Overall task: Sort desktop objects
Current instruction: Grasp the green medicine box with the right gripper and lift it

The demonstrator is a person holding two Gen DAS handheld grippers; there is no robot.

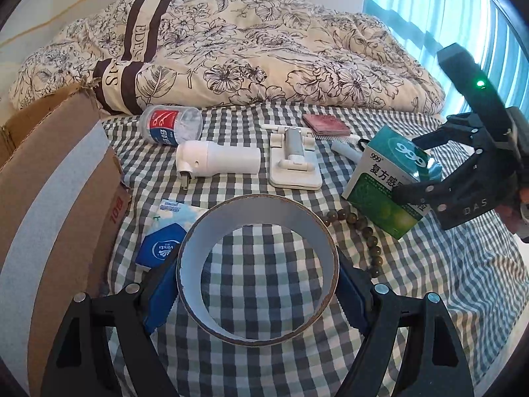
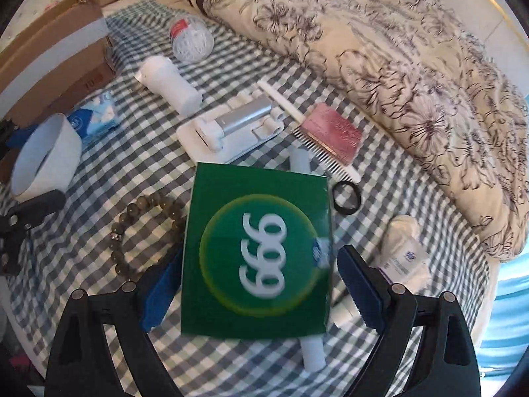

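Two grippers, both loaded: left gripper fingers clamp the tape roll just right of the cardboard box. Right gripper fingers pinch the green medicine box, further right of that box, lifted over the checkered bed.

1. This is a bedroom in a home: the working surface is a bed covered with a green-and-white checked sheet.
2. A rumpled floral quilt is heaped along the far side, against a pale wall.
3. Blue curtains hang at a bright window beside the bed.
4. Household oddments lie about: a medicine box, a tissue pack, a comb and a cardboard box.
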